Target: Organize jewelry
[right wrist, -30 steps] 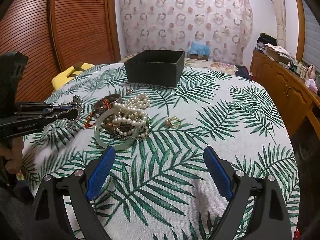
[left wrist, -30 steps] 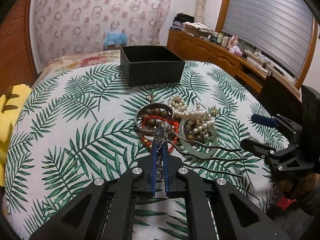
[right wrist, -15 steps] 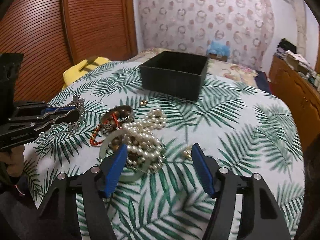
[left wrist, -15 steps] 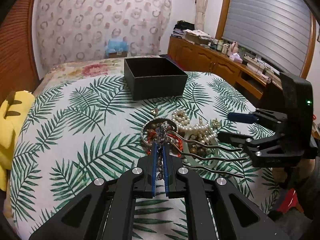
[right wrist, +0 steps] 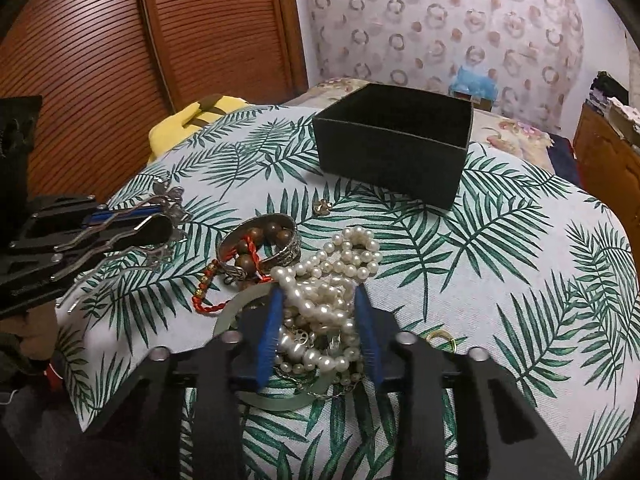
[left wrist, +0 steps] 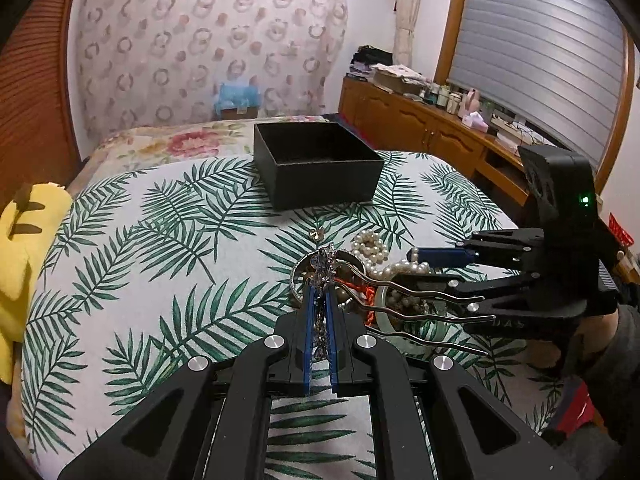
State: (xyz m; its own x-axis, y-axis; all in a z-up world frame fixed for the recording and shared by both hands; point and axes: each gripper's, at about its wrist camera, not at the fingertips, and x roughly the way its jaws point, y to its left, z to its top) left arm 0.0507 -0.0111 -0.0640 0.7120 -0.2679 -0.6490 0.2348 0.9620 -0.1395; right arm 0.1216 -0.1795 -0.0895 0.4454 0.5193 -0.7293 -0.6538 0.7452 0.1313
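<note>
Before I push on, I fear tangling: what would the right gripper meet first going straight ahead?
The pearl necklace heaped between the right gripper fingers; beyond, probably bare cloth before the black box.

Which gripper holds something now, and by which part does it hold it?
The left gripper holds the silver hair comb by its ornate head; the prongs stick out sideways. The right gripper straddles the pearl necklace, not closed.

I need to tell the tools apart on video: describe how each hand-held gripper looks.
Both alike: the left hand-held gripper and right hand-held gripper have black angular frames, silver bolt heads and blue finger pads. The right one's black housing shows a green light.
</note>
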